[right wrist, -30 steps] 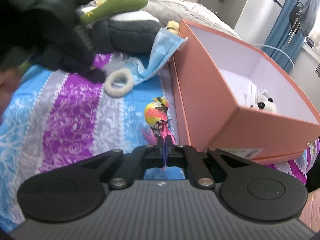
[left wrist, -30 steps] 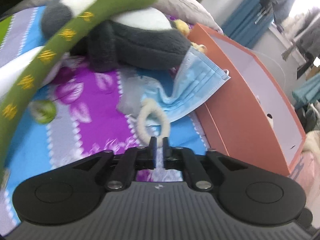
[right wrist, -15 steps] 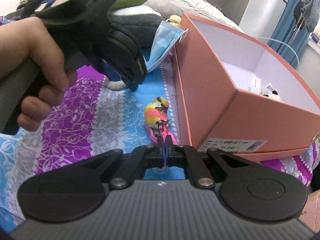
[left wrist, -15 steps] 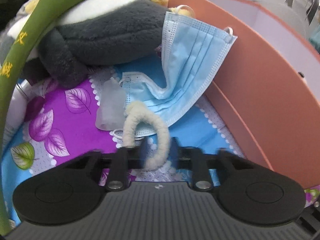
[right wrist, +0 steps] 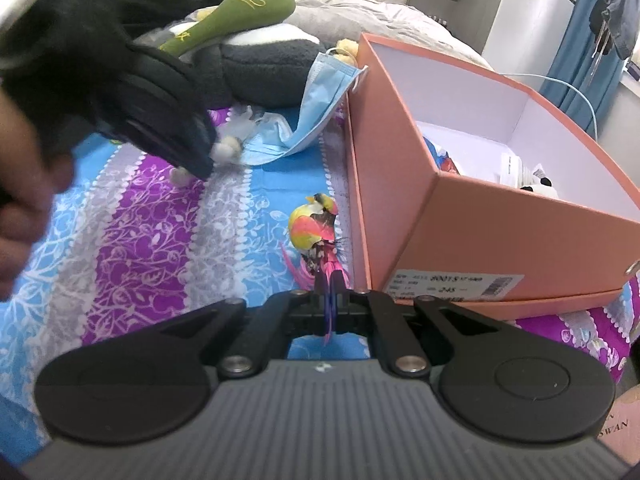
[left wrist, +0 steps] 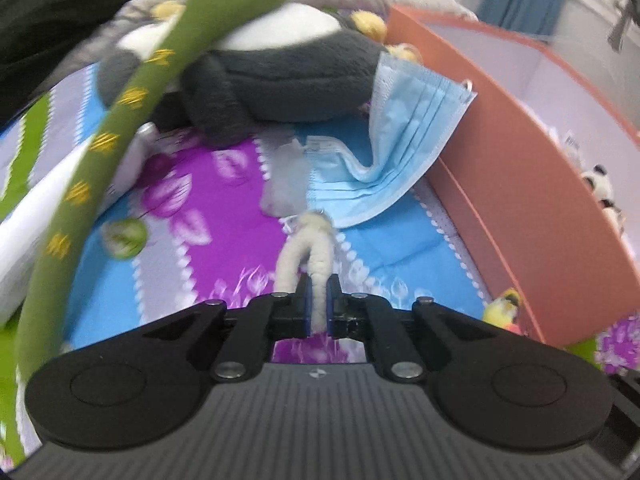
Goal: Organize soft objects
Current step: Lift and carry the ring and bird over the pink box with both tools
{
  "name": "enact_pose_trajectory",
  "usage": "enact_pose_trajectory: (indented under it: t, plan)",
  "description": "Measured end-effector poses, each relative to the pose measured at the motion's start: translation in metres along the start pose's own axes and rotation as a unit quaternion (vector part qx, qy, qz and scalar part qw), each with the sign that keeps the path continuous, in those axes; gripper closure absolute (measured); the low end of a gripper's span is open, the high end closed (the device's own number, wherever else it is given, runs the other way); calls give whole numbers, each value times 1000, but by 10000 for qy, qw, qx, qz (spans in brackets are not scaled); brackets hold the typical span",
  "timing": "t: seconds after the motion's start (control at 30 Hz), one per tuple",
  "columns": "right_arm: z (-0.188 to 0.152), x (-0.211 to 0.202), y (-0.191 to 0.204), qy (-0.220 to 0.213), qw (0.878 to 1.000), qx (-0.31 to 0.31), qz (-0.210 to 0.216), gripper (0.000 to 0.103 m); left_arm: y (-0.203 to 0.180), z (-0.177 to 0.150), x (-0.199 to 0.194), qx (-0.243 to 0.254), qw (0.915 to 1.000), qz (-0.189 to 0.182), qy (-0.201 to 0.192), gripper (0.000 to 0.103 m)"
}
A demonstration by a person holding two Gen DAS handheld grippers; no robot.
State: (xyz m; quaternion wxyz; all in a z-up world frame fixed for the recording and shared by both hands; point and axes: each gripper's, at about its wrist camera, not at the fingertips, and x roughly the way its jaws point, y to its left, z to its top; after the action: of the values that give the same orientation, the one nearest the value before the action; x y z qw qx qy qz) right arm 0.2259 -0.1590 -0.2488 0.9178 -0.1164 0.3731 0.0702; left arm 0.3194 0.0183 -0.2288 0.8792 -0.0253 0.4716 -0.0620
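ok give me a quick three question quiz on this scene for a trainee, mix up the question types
1. True or false: the left hand-held gripper is shut on the cream hair tie.
2. Multiple choice: what does the right hand-held gripper hold? A) the blue face mask B) the tail of the colourful toy bird C) nothing
3. Fill in: the small panda toy lies inside the ____.

Key: 1 true; 2 B; 3 orange box
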Motion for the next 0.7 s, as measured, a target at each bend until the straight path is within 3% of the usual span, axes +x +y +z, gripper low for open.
enact_pose_trajectory:
  t: [0.37, 0.7]
  plan:
    - [-15, -24, 4, -78, 9988, -63, 472, 99, 7, -57, -62, -257, 9994, 161, -168, 95]
    - [-23, -27, 3, -29, 9944, 20, 1056, 93, 20, -93, -72, -747, 9968, 269, -117, 95]
